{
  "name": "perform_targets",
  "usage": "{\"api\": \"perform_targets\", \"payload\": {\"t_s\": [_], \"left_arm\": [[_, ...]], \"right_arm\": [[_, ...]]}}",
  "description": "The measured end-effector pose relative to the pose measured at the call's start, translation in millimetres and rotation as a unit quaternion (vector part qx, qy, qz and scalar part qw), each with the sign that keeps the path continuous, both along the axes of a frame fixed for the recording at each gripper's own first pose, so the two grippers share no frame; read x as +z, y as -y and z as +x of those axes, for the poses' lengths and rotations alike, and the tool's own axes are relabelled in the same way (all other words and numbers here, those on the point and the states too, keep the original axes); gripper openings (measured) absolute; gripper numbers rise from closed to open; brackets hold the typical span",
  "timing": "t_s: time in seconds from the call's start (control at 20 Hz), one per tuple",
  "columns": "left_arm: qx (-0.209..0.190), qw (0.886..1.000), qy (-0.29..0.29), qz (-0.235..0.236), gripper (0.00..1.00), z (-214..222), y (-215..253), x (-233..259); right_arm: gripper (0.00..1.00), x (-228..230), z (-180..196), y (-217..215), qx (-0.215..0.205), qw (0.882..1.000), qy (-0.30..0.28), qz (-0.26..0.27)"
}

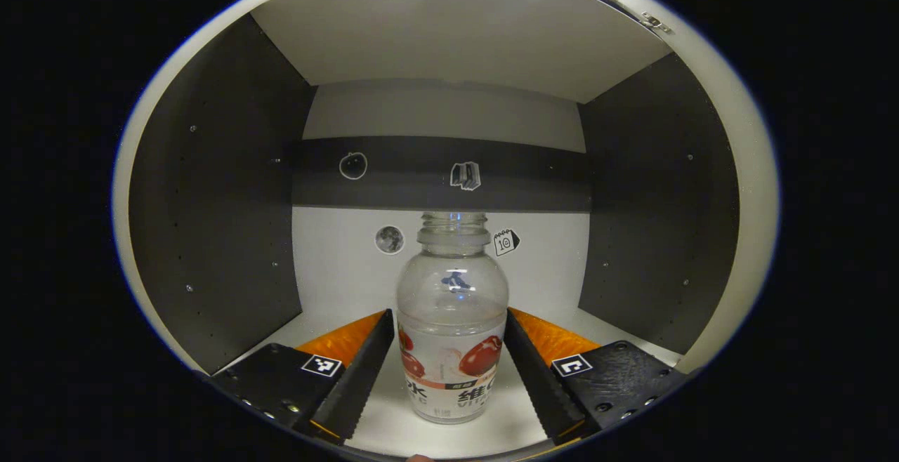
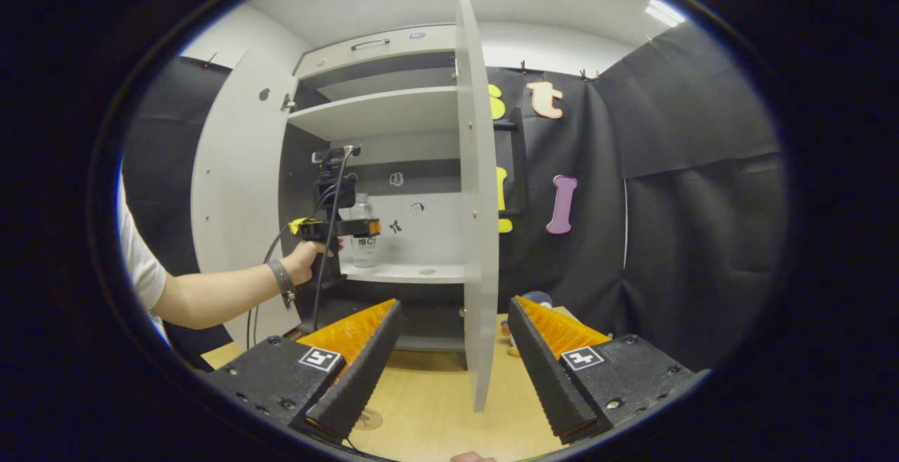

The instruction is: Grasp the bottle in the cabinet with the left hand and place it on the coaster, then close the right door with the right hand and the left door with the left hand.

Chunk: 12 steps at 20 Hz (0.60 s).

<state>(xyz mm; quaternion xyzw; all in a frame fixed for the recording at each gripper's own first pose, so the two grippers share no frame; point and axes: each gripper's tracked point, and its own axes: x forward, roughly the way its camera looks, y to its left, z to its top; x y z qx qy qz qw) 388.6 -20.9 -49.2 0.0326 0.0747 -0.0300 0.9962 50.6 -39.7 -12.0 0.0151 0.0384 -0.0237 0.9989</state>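
Note:
A clear, capless bottle [image 1: 452, 321] with a fruit label stands upright on the white cabinet shelf [image 1: 379, 427]. My left gripper [image 1: 448, 313] is open, with one finger on each side of the bottle and close to its walls. In the right gripper view a hand holds that left gripper [image 2: 349, 227] inside the cabinet at the bottle [image 2: 363, 240]. My right gripper [image 2: 453, 305] hangs open and empty over the wooden table, in front of the right door [image 2: 476, 202], which stands open edge-on. The left door [image 2: 235, 188] is swung wide open. A thin round disc [image 2: 366, 418] lies on the table.
Dark side walls [image 1: 211, 223] and a sticker-dotted back panel [image 1: 337, 265] enclose the shelf. A person's forearm [image 2: 225, 297] and a cable reach in from the left. Small objects [image 2: 525, 302] sit on the wooden table [image 2: 435, 392] behind the right door. Black cloth hangs on the right.

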Motion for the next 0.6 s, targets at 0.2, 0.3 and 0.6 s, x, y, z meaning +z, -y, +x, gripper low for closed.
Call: {"api": "perform_targets", "payload": {"t_s": [0.2,0.3,0.6], "left_arm": [[0.004,1.000,0.006,-0.002,0.76,-11.2,-3.1,10.9],[-0.005,1.000,0.016,-0.011,0.74,-28.2,-3.4,26.8],[-0.036,0.998,0.045,-0.020,0.74,-102.4,-4.6,73.5]], "right_arm": [[0.99,0.4,1.6,0.0,0.006,1.000,0.001,0.000],[0.99,3.4,1.8,-4.1,0.013,1.000,0.004,0.001],[0.99,11.0,-2.1,-17.6,0.041,0.999,0.014,0.006]]}}
